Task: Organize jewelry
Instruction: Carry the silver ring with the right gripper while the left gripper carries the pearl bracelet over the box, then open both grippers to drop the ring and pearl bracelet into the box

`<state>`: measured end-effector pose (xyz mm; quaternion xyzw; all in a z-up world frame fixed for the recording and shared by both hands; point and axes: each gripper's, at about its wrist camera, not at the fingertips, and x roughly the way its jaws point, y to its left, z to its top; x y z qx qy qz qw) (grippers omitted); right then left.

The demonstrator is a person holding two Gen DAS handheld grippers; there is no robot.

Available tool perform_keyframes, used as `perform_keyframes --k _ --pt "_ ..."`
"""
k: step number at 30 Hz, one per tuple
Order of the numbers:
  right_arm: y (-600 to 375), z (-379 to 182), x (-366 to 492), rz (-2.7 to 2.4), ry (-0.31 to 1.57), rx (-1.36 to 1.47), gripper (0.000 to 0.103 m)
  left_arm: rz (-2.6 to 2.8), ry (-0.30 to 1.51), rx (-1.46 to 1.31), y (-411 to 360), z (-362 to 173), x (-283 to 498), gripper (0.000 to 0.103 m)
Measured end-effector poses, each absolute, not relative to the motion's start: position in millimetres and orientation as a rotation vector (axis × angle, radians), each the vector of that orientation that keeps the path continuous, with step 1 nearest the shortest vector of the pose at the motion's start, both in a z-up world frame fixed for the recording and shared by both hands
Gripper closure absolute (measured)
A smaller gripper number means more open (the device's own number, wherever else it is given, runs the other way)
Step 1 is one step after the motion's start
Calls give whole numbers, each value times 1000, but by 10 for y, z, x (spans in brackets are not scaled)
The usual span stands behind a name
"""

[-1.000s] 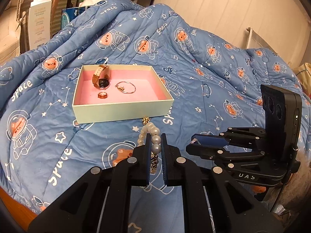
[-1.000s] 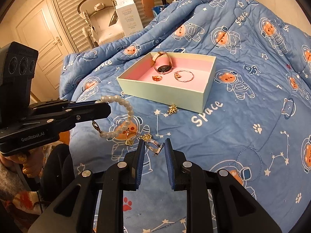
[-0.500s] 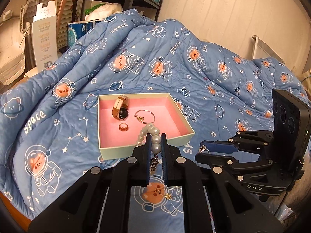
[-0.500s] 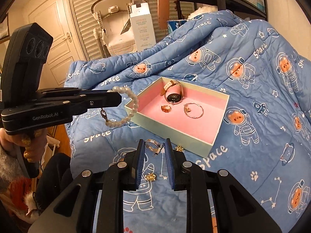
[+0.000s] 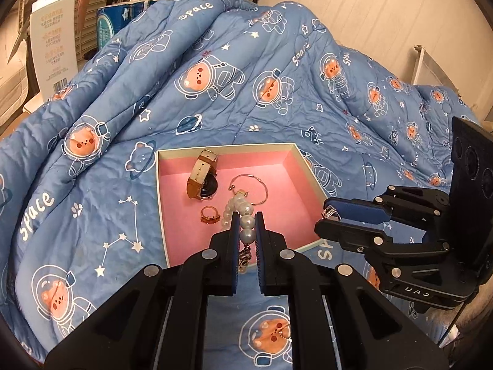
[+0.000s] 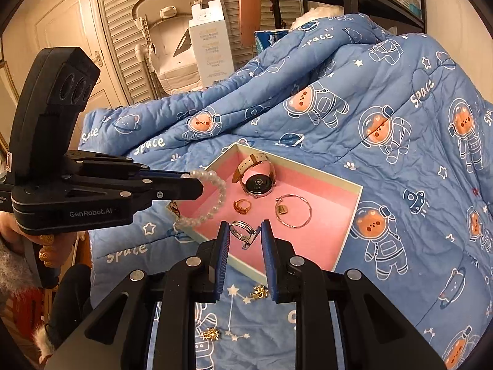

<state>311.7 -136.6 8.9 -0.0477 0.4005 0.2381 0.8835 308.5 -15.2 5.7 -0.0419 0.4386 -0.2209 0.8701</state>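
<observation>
Now both grippers — left gripper (image 5: 246,226) clamping the pearl bracelet (image 5: 238,215) — hang over the box (image 5: 311,172).

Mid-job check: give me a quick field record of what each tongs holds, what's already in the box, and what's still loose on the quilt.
left tongs: shut on pearl bracelet, hanging above the box's near-left edge
right tongs: holding silver ring over the box
box: pink-lined, open, on blue quilt
in box: watch, gold ring, hoop bangle
loose on quilt: two small gold pieces in front of the box
</observation>
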Motion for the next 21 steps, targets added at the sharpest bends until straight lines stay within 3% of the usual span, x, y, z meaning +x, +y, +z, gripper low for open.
perform_keyframes --k 21 --pt "-1028 -470 3834 570 1073 -227 83 -413 1100 -82 -158 -447 3462 94"
